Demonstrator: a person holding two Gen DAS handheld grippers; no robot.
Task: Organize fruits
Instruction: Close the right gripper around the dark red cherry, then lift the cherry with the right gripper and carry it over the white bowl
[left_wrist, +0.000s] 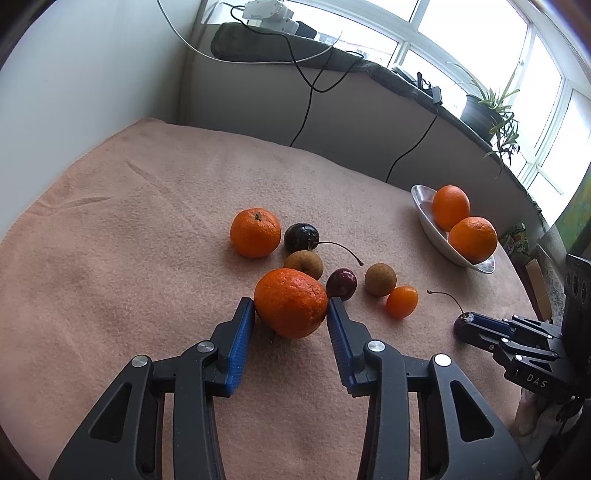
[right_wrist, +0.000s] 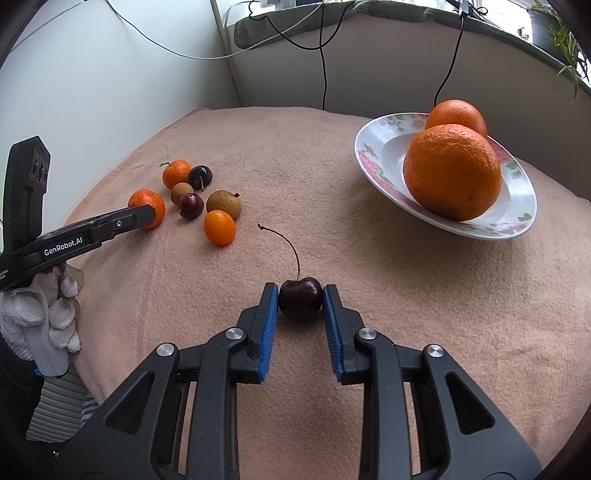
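Observation:
My left gripper (left_wrist: 290, 301) is shut on a mandarin (left_wrist: 290, 308), its blue pads pressing both sides while the fruit rests on the peach cloth (left_wrist: 147, 240). The right wrist view shows my right gripper (right_wrist: 300, 291) shut on a dark cherry (right_wrist: 300, 298) with a long curved stem, also down on the cloth. Behind the held mandarin lie several loose fruits: another mandarin (left_wrist: 255, 232), two cherries, two brown round fruits and a small kumquat (left_wrist: 402, 301). A flowered plate (right_wrist: 373, 147) at the right holds two oranges (right_wrist: 452, 171).
A wall stands to the left, and a sill with dangling cables (left_wrist: 306, 103) and a potted plant (left_wrist: 484, 110) runs behind the table. A white-gloved hand (right_wrist: 40, 325) holds the left gripper. The cloth's right edge drops off just past the plate.

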